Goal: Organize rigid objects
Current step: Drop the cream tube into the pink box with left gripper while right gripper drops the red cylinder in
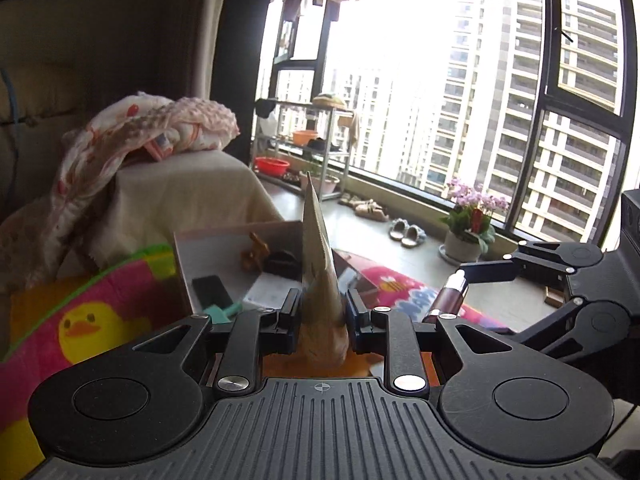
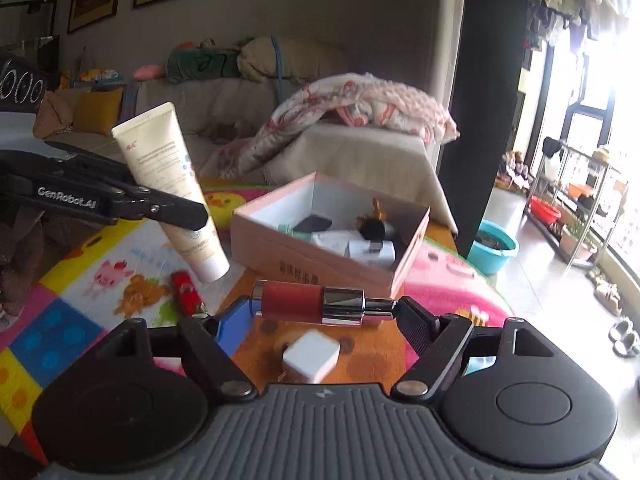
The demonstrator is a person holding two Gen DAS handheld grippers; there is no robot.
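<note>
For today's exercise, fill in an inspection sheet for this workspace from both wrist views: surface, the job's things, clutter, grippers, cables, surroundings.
Surface: bright cartoon play mat.
Job's things: open pink box already holding several small items; cream tube; red bottle with a silver cap.
Clutter: white cube and small red item loose on the mat.
Grippers: left gripper shut on the tube, held off the mat; right gripper clamped end to end on the bottle.
Cables: nothing seen.
Surroundings: draped sofa with a blanket, window, flower pot, teal basin.
</note>
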